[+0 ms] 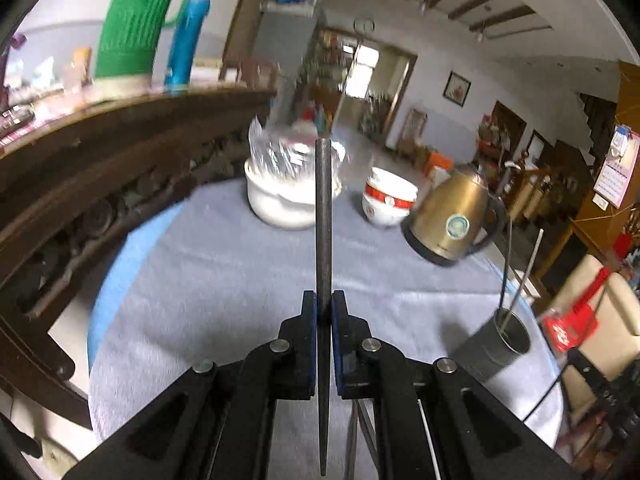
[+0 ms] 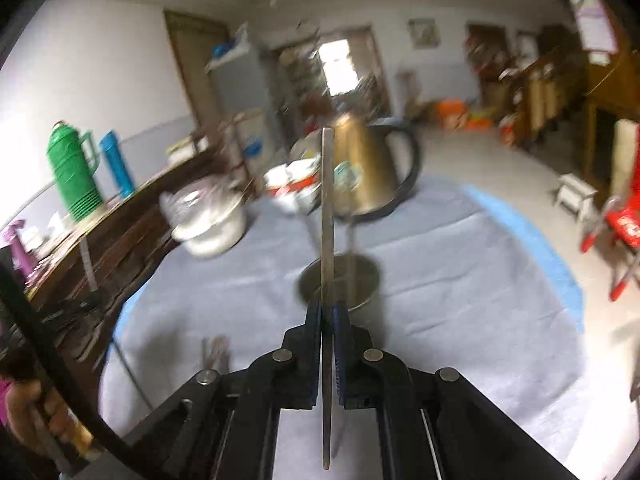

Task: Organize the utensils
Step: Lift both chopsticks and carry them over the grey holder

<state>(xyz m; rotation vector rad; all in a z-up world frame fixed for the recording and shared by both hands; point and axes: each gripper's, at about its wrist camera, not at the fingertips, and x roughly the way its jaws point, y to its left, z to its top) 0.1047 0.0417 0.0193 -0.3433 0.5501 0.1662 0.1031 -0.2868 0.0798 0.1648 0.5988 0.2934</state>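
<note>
My left gripper (image 1: 324, 300) is shut on a dark grey chopstick (image 1: 323, 216) that stands upright between the pads, above the grey tablecloth. A metal holder cup (image 1: 496, 344) with two thin utensils standing in it sits to the right of it. My right gripper (image 2: 327, 307) is shut on a thin metal utensil (image 2: 327, 208) held upright, just in front of and above the same metal cup (image 2: 340, 280). More utensils (image 2: 214, 354) lie on the cloth at the lower left of the right wrist view.
On the round table with grey cloth (image 1: 224, 264) stand a white pot with a plastic bag (image 1: 280, 196), stacked red-and-white bowls (image 1: 388, 200) and a gold kettle (image 1: 452, 216). A dark wooden sideboard (image 1: 100, 152) with green and blue flasks lies left. A red stool (image 2: 620, 220) stands right.
</note>
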